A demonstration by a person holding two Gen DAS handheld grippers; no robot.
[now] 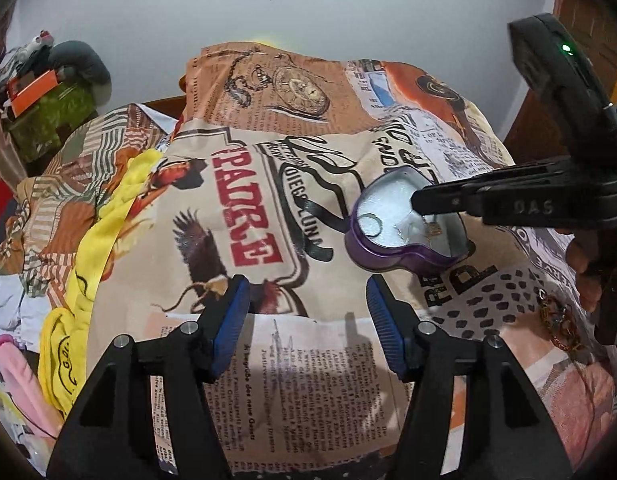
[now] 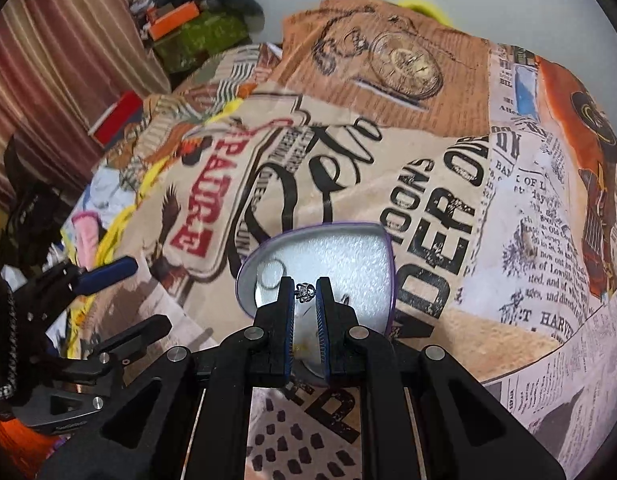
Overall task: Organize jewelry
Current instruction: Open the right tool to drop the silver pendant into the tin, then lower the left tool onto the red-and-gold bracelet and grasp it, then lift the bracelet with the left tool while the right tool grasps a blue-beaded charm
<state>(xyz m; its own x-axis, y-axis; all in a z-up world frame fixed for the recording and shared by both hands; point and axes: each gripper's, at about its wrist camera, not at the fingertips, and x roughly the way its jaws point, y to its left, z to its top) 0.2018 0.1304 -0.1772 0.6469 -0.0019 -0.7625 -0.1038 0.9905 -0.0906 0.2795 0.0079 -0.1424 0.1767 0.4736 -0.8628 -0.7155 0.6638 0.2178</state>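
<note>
A purple heart-shaped tin [image 1: 372, 256] with white foam lining lies open on the printed bedspread [image 1: 268, 380]. Inside it rest a thin ring [image 1: 370, 226] and a fine chain [image 1: 432, 229]. My right gripper [image 2: 305, 286] hangs over the tin [image 2: 244, 276], shut on a small silver charm [image 2: 304, 293] at its fingertips; the ring [image 2: 272, 274] lies just left of them. In the left wrist view the right gripper [image 1: 418, 202] reaches in from the right above the foam. My left gripper [image 1: 308, 284] stands open and holds nothing, just short of the tin.
A multicoloured bracelet [image 1: 560, 328] lies on the bedspread at the right, near the hand. Yellow cloth [image 1: 108, 208] and loose clothes are heaped at the left edge. A striped curtain [image 2: 48, 60] and a green box [image 1: 48, 116] with clutter stand beyond.
</note>
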